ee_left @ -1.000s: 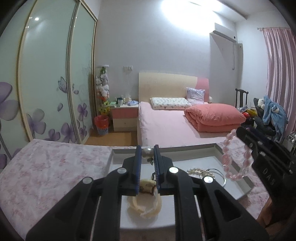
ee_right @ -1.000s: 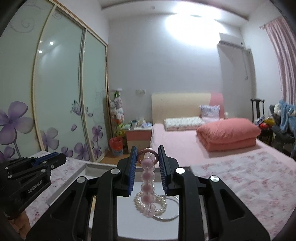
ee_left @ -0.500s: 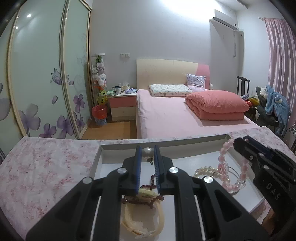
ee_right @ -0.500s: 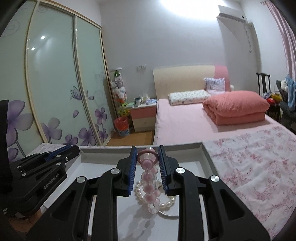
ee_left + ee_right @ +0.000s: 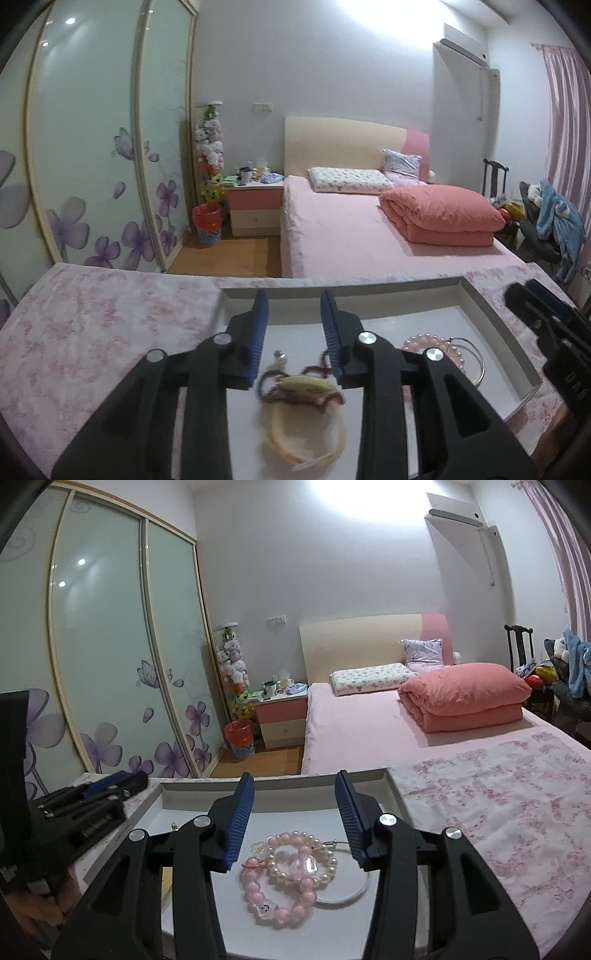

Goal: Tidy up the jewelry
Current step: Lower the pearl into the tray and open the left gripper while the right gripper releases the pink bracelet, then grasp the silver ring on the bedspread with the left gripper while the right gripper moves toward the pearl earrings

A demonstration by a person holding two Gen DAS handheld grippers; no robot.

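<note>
The left gripper [image 5: 291, 325] tips down over the white tray [image 5: 491, 314], its jaws opening with nothing between them, above the dark bead string [image 5: 295, 387] and cream bangle [image 5: 303, 439]; the right gripper [image 5: 293, 812] also tips down, jaws opening, nothing gripped, above the pink bead bracelet [image 5: 280, 882] lying in the tray.

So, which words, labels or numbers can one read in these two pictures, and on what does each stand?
"DAS": raised letters on the right gripper body, seen from the left wrist view.
White lettering on the left gripper body, seen from the right wrist view: too blurred to read.
Nothing else is readable.
</note>
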